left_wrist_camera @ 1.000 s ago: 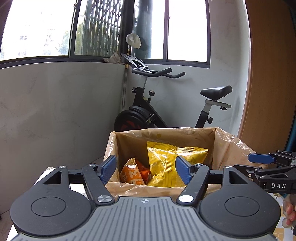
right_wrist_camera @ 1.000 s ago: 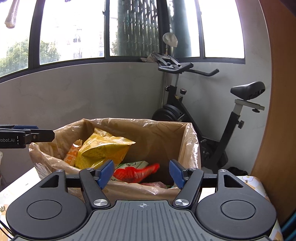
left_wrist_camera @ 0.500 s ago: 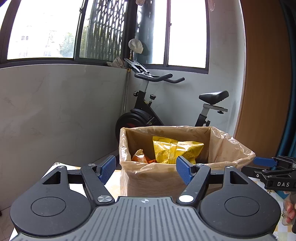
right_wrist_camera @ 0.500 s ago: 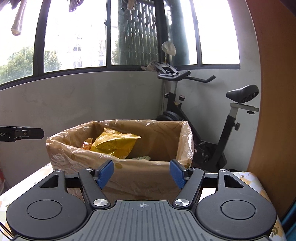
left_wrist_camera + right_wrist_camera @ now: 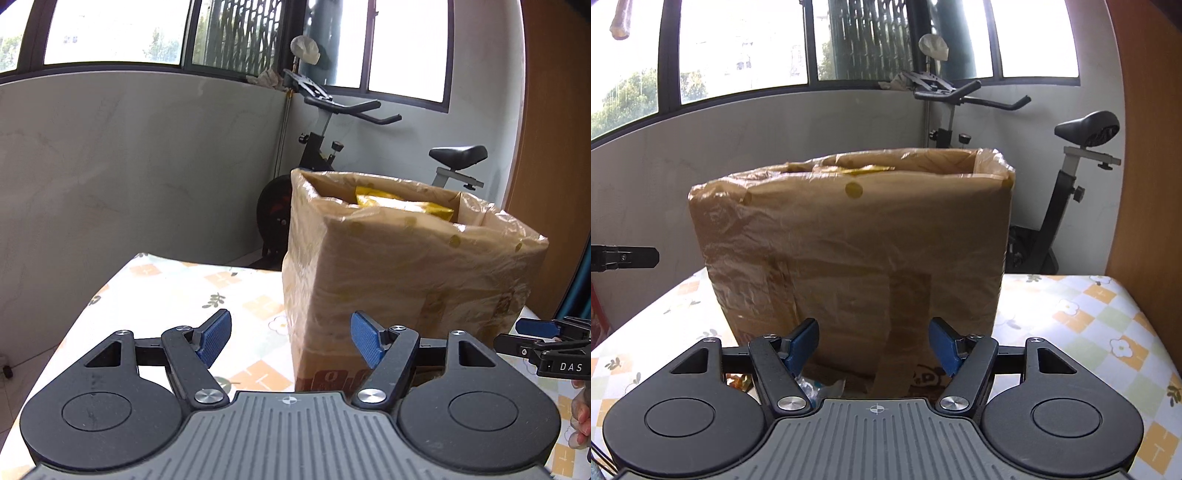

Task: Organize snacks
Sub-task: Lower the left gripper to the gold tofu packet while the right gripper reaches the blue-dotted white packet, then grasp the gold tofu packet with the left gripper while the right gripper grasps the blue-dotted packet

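While a yellow snack bag [image 5: 402, 205] already sits inside the lined cardboard box [image 5: 406, 280], I judge most of the sorting done, though I cannot see how much else the box holds from this low angle. My left gripper [image 5: 290, 341] hangs with its jaws spread wide and nothing between them, just before the box's near corner. My right gripper [image 5: 873, 343] is likewise spread and empty, facing the box's broad front wall [image 5: 857, 258].

What seems left lies low in the right wrist view: a small clear wrapper [image 5: 812, 389] and a bit of gold-coloured packet [image 5: 738, 380] rest on the tablecloth [image 5: 1089, 314] at the foot of the box, just behind my right gripper's left finger. They are partly hidden by the gripper body, so I cannot tell what they are or how many there are. If they are snacks, they are not yet in the box.

The box stands upright on the table, its plastic liner [image 5: 509, 225] folded over the rim. Its tall wall is the main obstacle: anything picked up from the cloth must be lifted over that rim, and the loose liner could snag a finger. Beyond the table stands an exercise bike [image 5: 1071, 177] against the grey wall, well apart and no hindrance. The two grippers sit near each other in front of the box, so I should mind them crossing.
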